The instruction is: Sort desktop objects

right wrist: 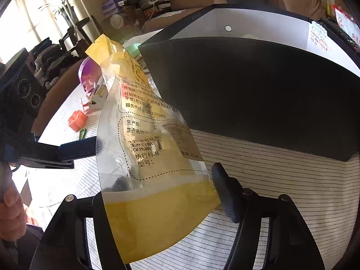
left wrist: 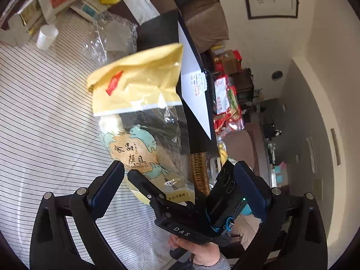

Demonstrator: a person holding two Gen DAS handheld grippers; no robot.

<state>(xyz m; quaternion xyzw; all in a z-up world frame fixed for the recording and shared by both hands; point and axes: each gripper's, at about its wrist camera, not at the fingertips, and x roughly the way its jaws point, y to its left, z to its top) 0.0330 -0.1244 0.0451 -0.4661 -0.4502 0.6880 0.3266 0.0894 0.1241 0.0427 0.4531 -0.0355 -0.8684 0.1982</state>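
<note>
The yellow-and-clear pouch (right wrist: 153, 175) hangs in the air just in front of the black box (right wrist: 258, 94), above the striped cloth (right wrist: 281, 180) — its yellow end sits between the fingers of my right gripper (right wrist: 157, 193), which look closed on it, jaws about half apart. My left gripper (left wrist: 180, 180) stands open beside it, holding nothing. To do this well I'd keep the pinch firm, lift the slack film over the box rim, then release — printed text, soft, crinkly, likely to flop

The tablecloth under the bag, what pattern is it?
White tablecloth with thin dark stripes, clearest in the left wrist view.
</note>
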